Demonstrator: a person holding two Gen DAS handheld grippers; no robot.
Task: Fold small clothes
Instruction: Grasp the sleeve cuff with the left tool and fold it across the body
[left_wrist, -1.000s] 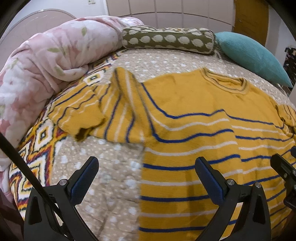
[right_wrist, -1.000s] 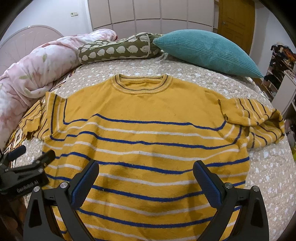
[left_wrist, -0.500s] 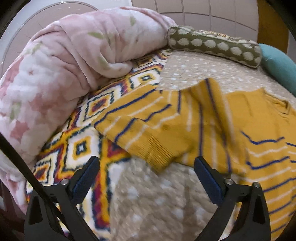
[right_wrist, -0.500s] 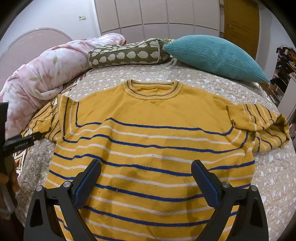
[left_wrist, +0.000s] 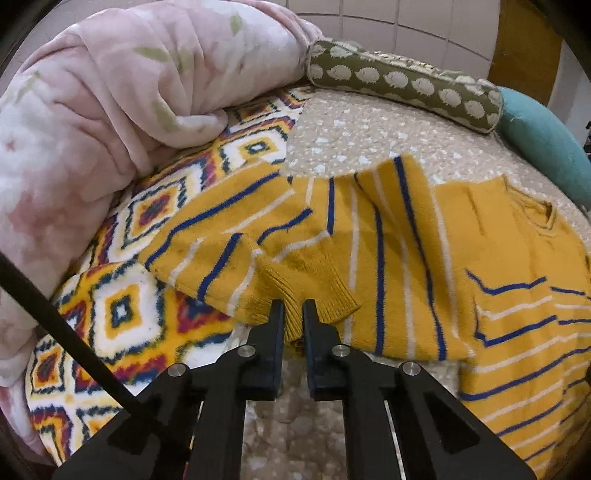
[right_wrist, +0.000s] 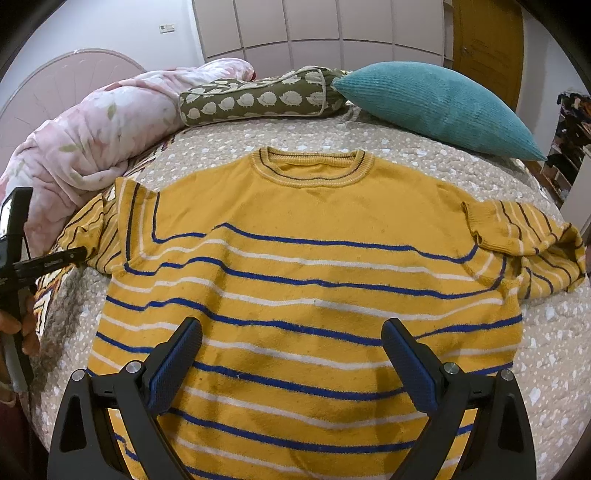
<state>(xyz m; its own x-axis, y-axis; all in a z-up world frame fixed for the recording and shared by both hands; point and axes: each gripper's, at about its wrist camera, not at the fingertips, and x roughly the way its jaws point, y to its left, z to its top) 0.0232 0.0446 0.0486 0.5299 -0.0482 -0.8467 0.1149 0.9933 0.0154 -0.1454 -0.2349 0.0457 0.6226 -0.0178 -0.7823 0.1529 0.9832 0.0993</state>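
Observation:
A yellow sweater (right_wrist: 314, 236) with blue and white stripes lies flat, neck away from me, on the bed. Its left sleeve (left_wrist: 258, 240) is bunched at the bed's left side. My left gripper (left_wrist: 293, 314) is shut on the ribbed cuff (left_wrist: 295, 291) of that sleeve. It also shows at the left edge of the right wrist view (right_wrist: 79, 254). My right gripper (right_wrist: 291, 354) is open and empty, hovering above the sweater's lower body. The right sleeve (right_wrist: 524, 240) is folded in at the right side.
A pink floral duvet (left_wrist: 110, 110) is heaped at the left. A patterned blanket (left_wrist: 122, 310) lies under the left sleeve. A green hedgehog bolster (right_wrist: 258, 98) and a teal pillow (right_wrist: 436, 103) lie at the head of the beige dotted bedspread (right_wrist: 554, 332).
My left gripper moved left to the left sleeve and closed on its cuff. My right gripper stayed open over the sweater body, drifting slightly back.

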